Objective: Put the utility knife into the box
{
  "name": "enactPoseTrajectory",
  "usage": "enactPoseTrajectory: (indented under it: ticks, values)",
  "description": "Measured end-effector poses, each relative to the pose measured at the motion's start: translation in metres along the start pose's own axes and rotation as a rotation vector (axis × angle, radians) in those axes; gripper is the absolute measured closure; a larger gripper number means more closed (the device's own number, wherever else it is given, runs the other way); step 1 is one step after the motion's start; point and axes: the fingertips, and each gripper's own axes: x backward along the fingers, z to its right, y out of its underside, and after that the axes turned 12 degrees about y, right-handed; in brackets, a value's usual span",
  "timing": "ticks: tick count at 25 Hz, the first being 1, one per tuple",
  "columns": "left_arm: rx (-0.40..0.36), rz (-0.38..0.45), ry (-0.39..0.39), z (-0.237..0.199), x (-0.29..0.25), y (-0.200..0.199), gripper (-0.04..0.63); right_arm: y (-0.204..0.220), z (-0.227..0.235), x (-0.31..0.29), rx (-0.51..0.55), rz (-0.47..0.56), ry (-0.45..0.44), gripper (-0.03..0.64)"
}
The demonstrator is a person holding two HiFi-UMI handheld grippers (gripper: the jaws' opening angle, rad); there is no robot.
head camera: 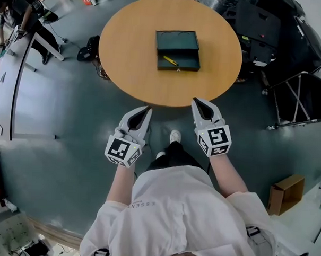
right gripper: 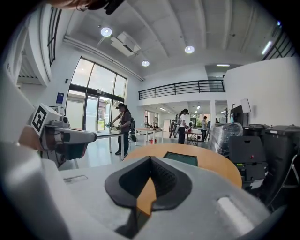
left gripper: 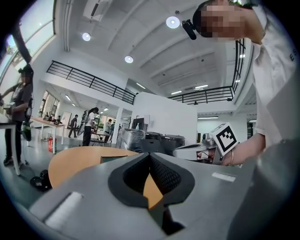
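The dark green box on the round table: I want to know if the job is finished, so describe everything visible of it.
The dark green rectangular box lies open and flat near the middle of the round wooden table, lid folded back beyond the tray. A small yellow utility knife lies slanted in the tray's left part. Nothing else touches it.

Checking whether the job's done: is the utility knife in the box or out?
In: the yellow utility knife lies in the lower half of the open box.
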Motion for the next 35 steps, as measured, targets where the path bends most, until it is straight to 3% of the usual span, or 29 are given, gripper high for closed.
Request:
enactPoseTrajectory:
  ticks: [7,27,35]
  values:
    - [-0.017,-0.007,0.03,0.038,0.016,0.006,0.584,0.006,-0.017,0.047,-0.05,0.024,-0.001,0.624]
    - [-0.012,0.043,-0.015,0.139,0.017,0.007,0.584,0.021,-0.007,0.143,-0.025,0.044,-0.101,0.624]
    - [-0.076,0.038,-0.047,0.155,0.023,0.005,0.584,0.023,-0.007,0.158,0.004,0.048,-0.111,0.626]
